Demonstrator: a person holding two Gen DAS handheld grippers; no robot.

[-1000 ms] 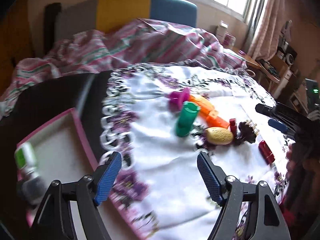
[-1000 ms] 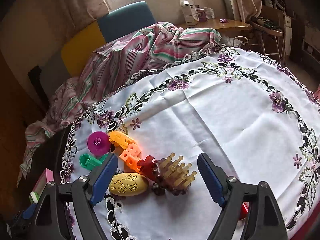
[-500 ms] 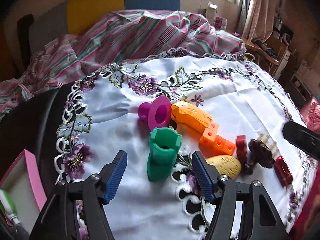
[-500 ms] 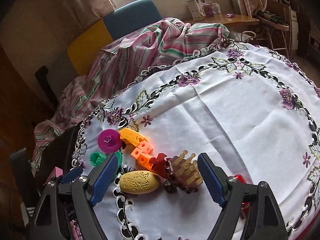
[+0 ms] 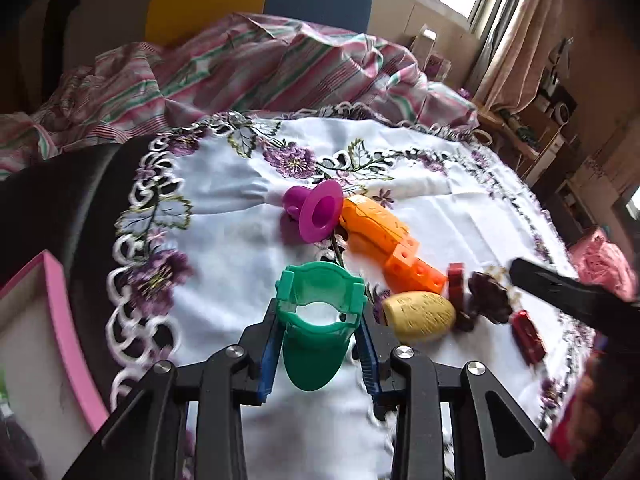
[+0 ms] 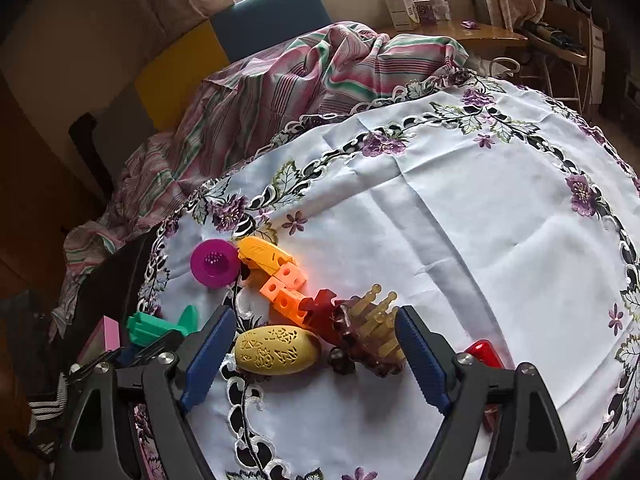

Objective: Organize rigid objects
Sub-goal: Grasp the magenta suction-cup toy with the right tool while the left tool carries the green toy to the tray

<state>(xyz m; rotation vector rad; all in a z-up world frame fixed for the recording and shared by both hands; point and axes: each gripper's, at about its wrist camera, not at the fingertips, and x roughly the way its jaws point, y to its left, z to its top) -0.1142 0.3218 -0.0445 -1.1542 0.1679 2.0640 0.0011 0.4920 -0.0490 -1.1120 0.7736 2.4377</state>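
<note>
My left gripper [image 5: 320, 344] is shut on a green plastic cup-like piece [image 5: 316, 320], its open mouth facing away; it also shows in the right wrist view [image 6: 160, 326]. On the white embroidered tablecloth lie a magenta funnel [image 5: 316, 210], an orange block piece [image 5: 384, 240], a yellow patterned egg [image 5: 420, 316], a dark red block [image 5: 456, 288], a brown pegged piece [image 6: 372, 332] and a small red piece [image 5: 528, 340]. My right gripper [image 6: 316, 356] is open, just in front of the egg [image 6: 276, 350] and the pegged piece.
A pink-rimmed box [image 5: 60, 320] sits at the left, beside the table edge. A striped cloth [image 5: 240, 64] is heaped behind the table. A chair [image 6: 264, 20] and a wooden side table [image 6: 480, 36] stand beyond.
My left gripper swung from the pink box to the green piece and closed on it. My right gripper shifted slightly closer to the egg and pegged piece, staying open.
</note>
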